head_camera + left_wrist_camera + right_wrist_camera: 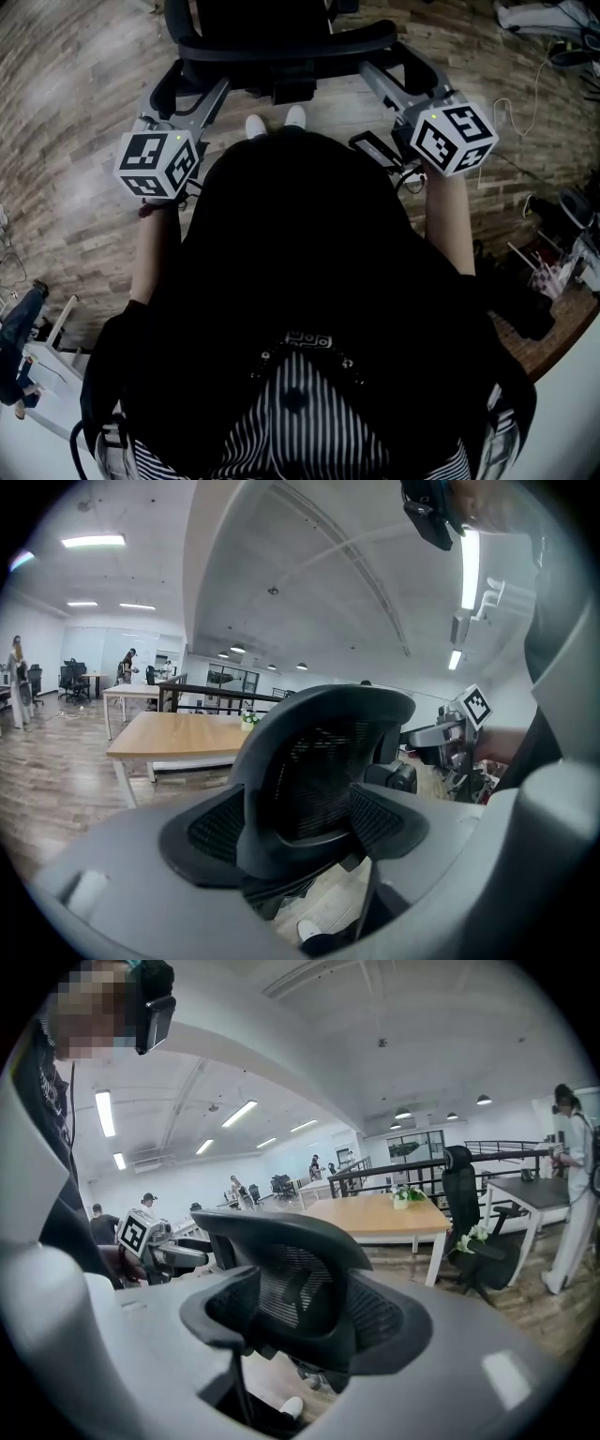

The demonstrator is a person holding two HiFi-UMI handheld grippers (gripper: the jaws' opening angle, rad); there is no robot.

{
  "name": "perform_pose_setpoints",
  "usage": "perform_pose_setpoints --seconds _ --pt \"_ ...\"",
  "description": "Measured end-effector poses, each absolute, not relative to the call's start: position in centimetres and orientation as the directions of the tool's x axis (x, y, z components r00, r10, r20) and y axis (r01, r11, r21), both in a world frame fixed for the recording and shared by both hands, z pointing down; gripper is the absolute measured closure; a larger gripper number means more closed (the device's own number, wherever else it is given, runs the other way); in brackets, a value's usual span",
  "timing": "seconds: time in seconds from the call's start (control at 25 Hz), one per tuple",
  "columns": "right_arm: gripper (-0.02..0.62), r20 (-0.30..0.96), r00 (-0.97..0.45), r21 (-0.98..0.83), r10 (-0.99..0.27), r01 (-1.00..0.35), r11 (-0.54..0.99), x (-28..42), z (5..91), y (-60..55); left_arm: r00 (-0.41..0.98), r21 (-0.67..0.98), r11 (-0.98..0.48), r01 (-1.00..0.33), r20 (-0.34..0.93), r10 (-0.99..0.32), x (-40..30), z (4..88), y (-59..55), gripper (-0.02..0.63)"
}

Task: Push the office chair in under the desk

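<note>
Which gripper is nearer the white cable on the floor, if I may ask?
Right. The right gripper is left of the white cable in the head view; the left gripper is across the chair back.

The office chair [319,780] is black, with a black open-mesh back panel. The left gripper [192,86] and right gripper [394,73] are grey, and their fingers [103,883] are grey too. Each cube is white with black square markers. The floor [66,187] has a grey-brown wood-plank pattern. The worktop [178,731] is light wood on white legs. The person's top [300,262] is black. At 6 o'clock in the head view, the striped fabric [300,431] is black and white. At 12 o'clock, the shoes [277,120] are white.
</note>
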State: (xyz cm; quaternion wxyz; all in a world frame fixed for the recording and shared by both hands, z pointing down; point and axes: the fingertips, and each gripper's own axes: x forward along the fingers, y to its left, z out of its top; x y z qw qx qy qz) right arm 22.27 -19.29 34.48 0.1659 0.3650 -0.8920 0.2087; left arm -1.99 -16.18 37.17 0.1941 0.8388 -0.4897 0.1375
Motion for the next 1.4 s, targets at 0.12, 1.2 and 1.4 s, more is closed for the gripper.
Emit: perform_pose_setpoints --seconds 0.12,1.2,1.4 --pt "0.310 0.476 -0.669 -0.228 -0.571 -0.721 0.655 21.9 35.2 -19.5 0.476 0.195 -0.436 -0.879 0.428 -0.768 -2.4 37.8 -16.4 0.245" --pt "0.282 0.558 -0.580 -0.159 -0.594 -0.777 0.609 23.5 40.0 -23.9 0.408 0.170 -0.373 -0.912 0.465 -0.786 -3.5 39.8 -22.1 0.200" --pt "0.301 0.552 -0.546 -0.104 -0.630 -0.794 0.598 22.7 39.7 -26.5 0.419 0.156 -0.395 -0.905 0.476 -0.773 -2.6 40.2 -22.6 0.270"
